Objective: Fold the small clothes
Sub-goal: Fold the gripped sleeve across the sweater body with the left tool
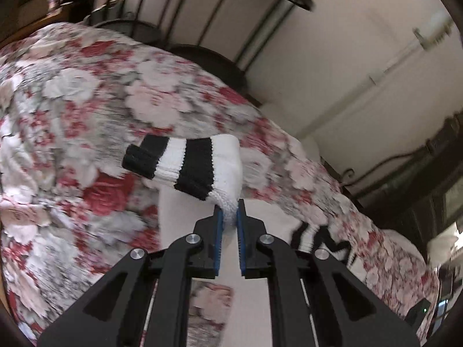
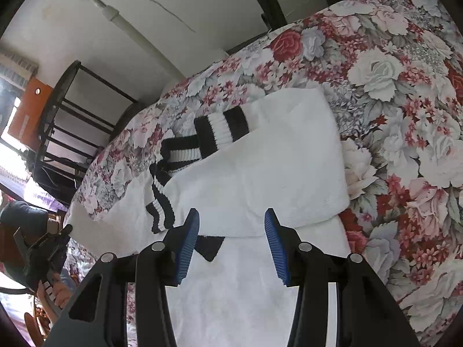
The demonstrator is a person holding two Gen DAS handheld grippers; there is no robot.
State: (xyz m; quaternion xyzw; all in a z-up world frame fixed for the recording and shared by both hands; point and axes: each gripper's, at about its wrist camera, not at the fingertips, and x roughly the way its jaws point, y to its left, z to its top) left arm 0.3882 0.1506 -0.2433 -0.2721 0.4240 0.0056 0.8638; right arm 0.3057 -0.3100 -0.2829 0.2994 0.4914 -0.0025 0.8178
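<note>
White ribbed sock [image 1: 199,167], black-banded: pinched by its white end between the pressed-together pads of the left gripper [image 1: 230,217], lifted above the floral bedspread [image 1: 72,101], long axis running far-left from the tips. Right gripper [image 2: 231,225]: spread wide, empty, held low over the nearer white socks [image 2: 260,173], striped cuffs lying left.

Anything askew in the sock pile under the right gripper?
Yes. The white socks lie overlapped on the floral bedspread, their striped cuffs pointing different ways, not stacked. Right gripper hovers open above.
</note>
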